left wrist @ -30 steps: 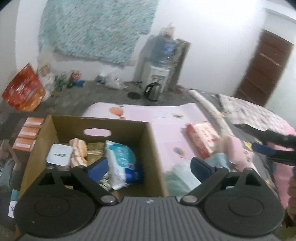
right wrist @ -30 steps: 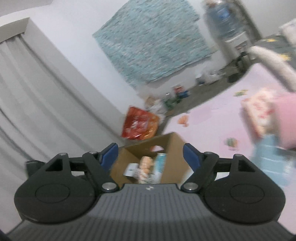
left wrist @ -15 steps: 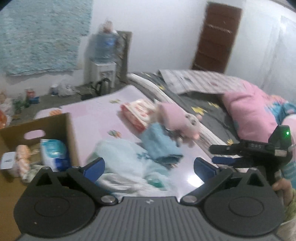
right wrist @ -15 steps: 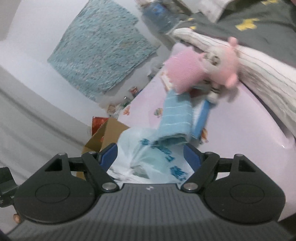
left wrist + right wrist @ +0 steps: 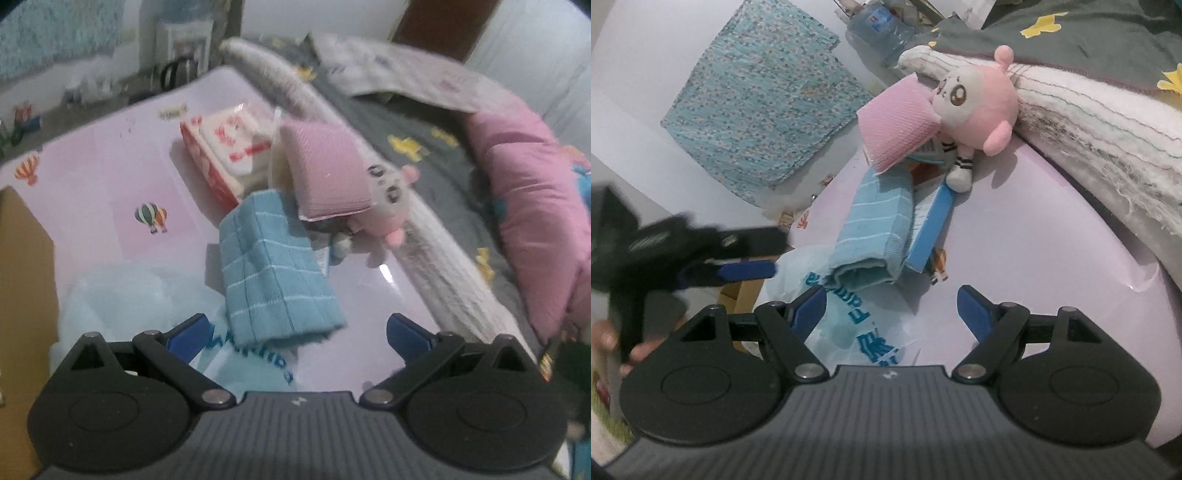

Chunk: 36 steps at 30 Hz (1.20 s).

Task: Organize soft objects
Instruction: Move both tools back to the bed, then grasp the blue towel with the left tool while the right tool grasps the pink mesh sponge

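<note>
A folded blue towel (image 5: 273,266) lies on the pink mat (image 5: 110,177), leaning on a flat blue box (image 5: 931,225). Behind it are a pink cloth pack (image 5: 325,173), a pink plush doll (image 5: 975,99) and a red-and-white tissue pack (image 5: 229,147). A pale blue plastic bag (image 5: 849,325) lies at the towel's near end. My left gripper (image 5: 295,332) hangs open just above the towel's near edge with nothing between its fingers. My right gripper (image 5: 892,312) is open too, low over the bag and short of the towel. The left gripper (image 5: 764,254) shows blurred in the right wrist view.
A cardboard box (image 5: 22,277) stands at the mat's left edge. A rolled white blanket (image 5: 1089,118) borders the mat on the right, with a grey bedsheet and a pink pillow (image 5: 535,206) beyond. A hand (image 5: 613,332) holds the left gripper. A kettle and water dispenser stand by the far wall.
The left gripper swung from over the cardboard box to the towel pile and tilted down. The right gripper dropped toward the bag and towel. Both stayed open.
</note>
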### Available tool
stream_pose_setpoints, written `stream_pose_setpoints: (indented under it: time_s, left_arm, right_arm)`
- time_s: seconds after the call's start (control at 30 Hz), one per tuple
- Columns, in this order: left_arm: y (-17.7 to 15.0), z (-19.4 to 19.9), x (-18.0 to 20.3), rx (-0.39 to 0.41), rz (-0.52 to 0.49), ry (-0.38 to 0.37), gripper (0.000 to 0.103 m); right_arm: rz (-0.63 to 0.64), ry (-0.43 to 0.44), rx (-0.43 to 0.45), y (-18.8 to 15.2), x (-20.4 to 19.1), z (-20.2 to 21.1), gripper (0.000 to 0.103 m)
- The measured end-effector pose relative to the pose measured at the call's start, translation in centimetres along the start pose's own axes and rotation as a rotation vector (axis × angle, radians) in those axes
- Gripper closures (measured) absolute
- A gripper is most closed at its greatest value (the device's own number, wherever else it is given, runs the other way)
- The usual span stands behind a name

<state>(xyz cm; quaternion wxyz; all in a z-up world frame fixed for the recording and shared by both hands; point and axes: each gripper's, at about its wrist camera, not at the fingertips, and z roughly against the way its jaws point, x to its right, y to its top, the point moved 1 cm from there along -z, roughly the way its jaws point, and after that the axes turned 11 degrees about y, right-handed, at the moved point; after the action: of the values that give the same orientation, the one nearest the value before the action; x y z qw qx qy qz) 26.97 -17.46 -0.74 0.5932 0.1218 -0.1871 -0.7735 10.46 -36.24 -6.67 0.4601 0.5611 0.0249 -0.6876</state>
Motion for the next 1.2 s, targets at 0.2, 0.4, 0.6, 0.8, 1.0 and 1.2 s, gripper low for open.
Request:
stream_pose_setpoints:
  time_s: [0.2, 0.4, 0.6, 0.8, 1.0, 1.2]
  left_arm:
    - [2.7, -5.5, 2.1, -0.093, -0.083, 0.072, 0.000]
    - [3.9, -8.8, 2.3, -0.153, -0.057, 0.097, 0.002]
    - [4.3, -11.6, 1.8, -0.249, -0.008, 0.090, 0.017]
    - [4.0, -11.8, 1.1, -0.261, 0.026, 0.065, 0.044]
    - [3.5, -11.2, -0.1, -0.238, 0.068, 0.046, 0.073]
    - [3.3, -8.9, -1.1, -0.166, 0.102, 0.035, 0.079]
  right_arm:
    - [0.001, -0.001, 0.004, 0.4, 1.0, -0.5, 0.024]
    - [0.021, -0.017, 0.026, 1.0, 1.5, -0.4, 0.024]
    - [0.006, -0.018, 0.037, 1.7, 2.2, -0.8, 0.024]
    - [-0.009, -0.022, 0.039, 1.8, 2.9, -1.2, 0.024]
    - [-0.004, -0.027, 0.048, 1.9, 2.9, -1.4, 0.024]
    - [0.050, -0.039, 0.069, 2.9, 1.9, -1.9, 0.024]
